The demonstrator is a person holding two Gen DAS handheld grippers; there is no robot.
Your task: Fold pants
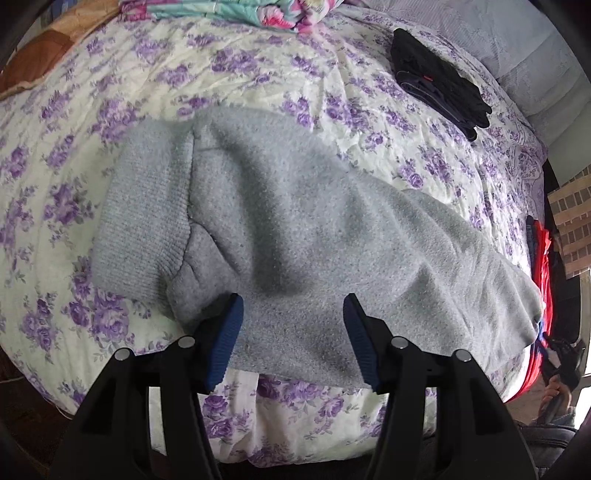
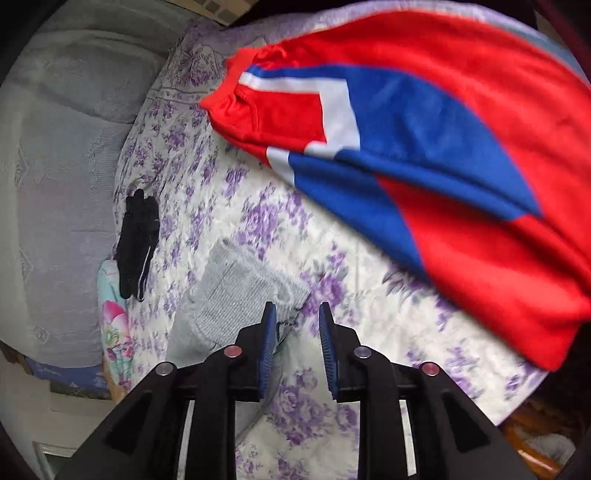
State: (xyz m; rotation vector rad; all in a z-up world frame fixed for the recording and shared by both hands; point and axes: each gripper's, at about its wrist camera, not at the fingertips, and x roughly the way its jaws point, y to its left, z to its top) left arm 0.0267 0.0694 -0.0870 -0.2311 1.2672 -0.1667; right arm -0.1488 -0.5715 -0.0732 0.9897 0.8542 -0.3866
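Note:
Grey fleece pants point(image 1: 295, 221) lie folded on the floral bed sheet point(image 1: 74, 147), their ribbed band point(image 1: 144, 206) to the left. My left gripper point(image 1: 292, 299) hovers open over their near edge, and its blue pads press on nothing. In the right wrist view the same grey pants point(image 2: 236, 291) lie just beyond my right gripper point(image 2: 297, 306). Its jaws stand a narrow gap apart with nothing between them. Red pants with blue and white panels point(image 2: 424, 147) are spread over the upper right of the bed, slightly blurred. They show as a red strip point(image 1: 541, 258) at the bed's right edge.
A folded black garment point(image 1: 436, 77) point(image 2: 138, 240) lies near the grey pillow point(image 1: 517, 48). A bright flowered blanket point(image 1: 229, 11) is bunched at the far side. The bed's near edge drops off below my left gripper. A person's hand point(image 1: 557, 391) shows at the lower right.

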